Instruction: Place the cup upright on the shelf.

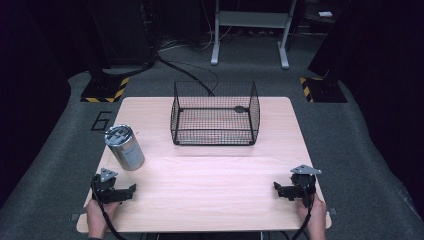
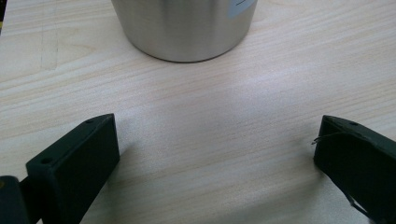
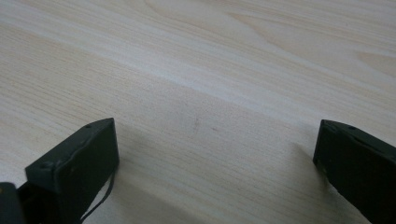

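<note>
Metal canister (image 1: 125, 147), standing upright near the left edge of the tabletop (image 1: 210, 190), its lid uppermost and a pale label on its brushed wall. In the left gripper view the canister's (image 2: 184, 28) rounded base sits straight ahead of the jaws, near but not touching them. The left gripper (image 1: 129, 192) rests low on the tabletop just in front of the canister, its fingers (image 2: 77, 163) spread wide with bare wood between them. The right gripper (image 1: 278, 189) lies well apart at the right edge, its fingers (image 3: 74, 165) likewise spread over bare wood (image 3: 210, 93). Behind, at the far middle of the tabletop, stands a black wire basket (image 1: 215, 113), open at the top.

The step in hand appears to be the approach of the left gripper to the canister. To do it well, the gripper should probably advance straight, keeping the canister centred between the fingers, and close on the wall above the curved base, where the smooth metal is less likely to slip or tip.
</note>
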A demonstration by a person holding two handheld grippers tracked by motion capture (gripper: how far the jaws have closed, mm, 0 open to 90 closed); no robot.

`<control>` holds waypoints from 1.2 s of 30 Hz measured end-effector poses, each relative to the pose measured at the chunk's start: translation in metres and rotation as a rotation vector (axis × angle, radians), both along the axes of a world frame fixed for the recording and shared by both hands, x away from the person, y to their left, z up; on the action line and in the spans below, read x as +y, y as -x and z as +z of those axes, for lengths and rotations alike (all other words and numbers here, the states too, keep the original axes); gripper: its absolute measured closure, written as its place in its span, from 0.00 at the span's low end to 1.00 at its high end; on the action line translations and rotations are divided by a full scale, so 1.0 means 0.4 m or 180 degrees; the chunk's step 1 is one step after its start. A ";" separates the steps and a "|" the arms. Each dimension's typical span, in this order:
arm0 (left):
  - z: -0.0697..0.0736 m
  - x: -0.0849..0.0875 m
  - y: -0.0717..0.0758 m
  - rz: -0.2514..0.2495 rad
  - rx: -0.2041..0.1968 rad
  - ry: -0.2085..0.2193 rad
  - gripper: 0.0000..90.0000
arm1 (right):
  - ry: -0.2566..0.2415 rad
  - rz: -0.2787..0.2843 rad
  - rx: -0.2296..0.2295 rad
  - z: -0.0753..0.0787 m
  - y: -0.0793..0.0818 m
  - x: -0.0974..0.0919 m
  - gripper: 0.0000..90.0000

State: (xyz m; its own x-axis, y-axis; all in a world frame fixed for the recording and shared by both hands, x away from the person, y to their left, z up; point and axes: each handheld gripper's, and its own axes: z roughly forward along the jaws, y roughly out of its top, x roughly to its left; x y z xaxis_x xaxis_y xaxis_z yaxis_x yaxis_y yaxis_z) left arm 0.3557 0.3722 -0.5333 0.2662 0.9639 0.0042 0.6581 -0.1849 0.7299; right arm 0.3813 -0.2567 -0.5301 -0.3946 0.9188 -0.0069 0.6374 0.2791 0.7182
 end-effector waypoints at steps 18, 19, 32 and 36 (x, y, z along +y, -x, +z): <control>0.001 -0.004 -0.002 0.0061 0.0000 0.0003 0.00 | -0.0003 -0.0012 0.0006 0.000 0.000 0.001 0.00; 0.001 -0.004 -0.002 0.0061 0.0000 0.0003 0.00 | -0.0003 -0.0012 0.0006 0.000 0.000 0.001 0.00; 0.004 0.002 -0.010 -0.0060 -0.0062 0.0066 0.00 | -0.0012 -0.0009 -0.0015 -0.001 0.000 0.000 0.00; 0.024 0.005 -0.010 -0.0074 -0.0140 0.0143 0.00 | -0.0013 -0.0010 -0.0016 -0.001 0.000 0.000 0.00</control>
State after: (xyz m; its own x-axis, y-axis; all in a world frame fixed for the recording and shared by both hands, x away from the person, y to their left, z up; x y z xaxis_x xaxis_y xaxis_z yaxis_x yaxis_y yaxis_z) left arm 0.3598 0.3742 -0.5237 0.2891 0.9569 -0.0268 0.6212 -0.1662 0.7658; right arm 0.3812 -0.2566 -0.5304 -0.3915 0.9201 -0.0052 0.6347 0.2742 0.7224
